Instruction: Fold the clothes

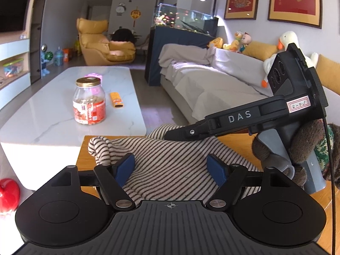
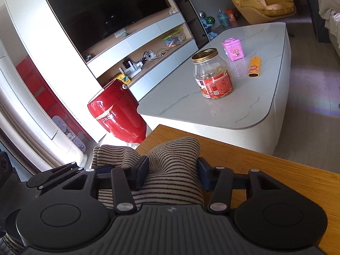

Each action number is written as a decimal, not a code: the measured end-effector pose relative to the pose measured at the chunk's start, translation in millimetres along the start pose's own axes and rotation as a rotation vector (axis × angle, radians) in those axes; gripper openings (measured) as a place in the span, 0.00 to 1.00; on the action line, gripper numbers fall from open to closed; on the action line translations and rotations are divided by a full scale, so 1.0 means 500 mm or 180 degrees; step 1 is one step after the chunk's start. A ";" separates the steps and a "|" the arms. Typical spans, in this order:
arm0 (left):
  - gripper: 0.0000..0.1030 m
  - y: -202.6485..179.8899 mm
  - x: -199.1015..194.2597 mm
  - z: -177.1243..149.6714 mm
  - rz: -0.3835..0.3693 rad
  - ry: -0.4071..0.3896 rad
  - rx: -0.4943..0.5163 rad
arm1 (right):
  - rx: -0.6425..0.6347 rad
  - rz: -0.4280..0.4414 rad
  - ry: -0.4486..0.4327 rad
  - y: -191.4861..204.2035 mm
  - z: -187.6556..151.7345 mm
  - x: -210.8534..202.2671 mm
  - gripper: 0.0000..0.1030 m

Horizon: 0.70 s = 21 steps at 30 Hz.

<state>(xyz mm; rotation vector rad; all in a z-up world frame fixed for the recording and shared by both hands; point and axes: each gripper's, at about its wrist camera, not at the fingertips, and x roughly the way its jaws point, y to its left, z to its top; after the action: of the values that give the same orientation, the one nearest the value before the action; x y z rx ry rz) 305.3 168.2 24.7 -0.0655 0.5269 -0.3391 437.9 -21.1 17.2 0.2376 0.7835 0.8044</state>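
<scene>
Daylight fills a living room where a low wooden surface (image 1: 89, 155) stands just before a white marble-topped coffee table (image 1: 53, 114). On the wooden surface lies a cream knitted garment with thin black stripes (image 1: 170, 159), bunched into soft folds.

Only the left wrist view takes in the far side of the room: a pale covered sofa (image 1: 212, 80) with plush toys along its back, a lit fish tank (image 1: 182, 17), a yellow armchair (image 1: 99, 42) and red framed pictures on the wall. It also shows the right tool (image 1: 176, 135) from the side, reaching in from the right in a gloved hand (image 1: 297, 148), its dark tip lying on the striped fabric. The right wrist view instead shows a large dark television (image 2: 106, 10) in a white wall unit and a glossy red round-bodied appliance (image 2: 116, 110) on the floor. Both views share the clear jar with a gold lid and red label (image 2: 212, 74) and the small orange remote-like item (image 2: 254, 67) on the marble top; a pink box (image 2: 232, 48) beside them is clear only from the right.

The left tool (image 1: 171, 167) stands with its blue pads well apart, the garment lying between them, neither pad pressing it. The right tool (image 2: 172, 176) is clamped on a raised fold of the garment near the surface's corner, fabric bulging up between its pads.
</scene>
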 end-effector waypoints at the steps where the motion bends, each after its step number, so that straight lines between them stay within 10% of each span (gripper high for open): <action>1: 0.77 0.001 0.000 0.000 -0.0003 -0.0001 -0.0002 | 0.0041 0.0025 -0.0035 -0.002 -0.004 -0.012 0.50; 11: 0.77 0.005 0.004 -0.003 -0.0028 -0.0035 -0.0018 | 0.0428 0.0283 0.0084 -0.039 -0.121 -0.119 0.77; 21: 0.78 0.021 0.020 0.006 -0.0145 -0.0073 -0.0310 | -0.0254 0.0035 -0.0077 0.067 -0.153 -0.172 0.64</action>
<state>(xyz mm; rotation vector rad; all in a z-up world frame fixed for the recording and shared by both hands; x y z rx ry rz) 318.0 174.6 20.9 -0.1756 0.5197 -0.3568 327.8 -67.1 25.7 0.1804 0.7264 0.8401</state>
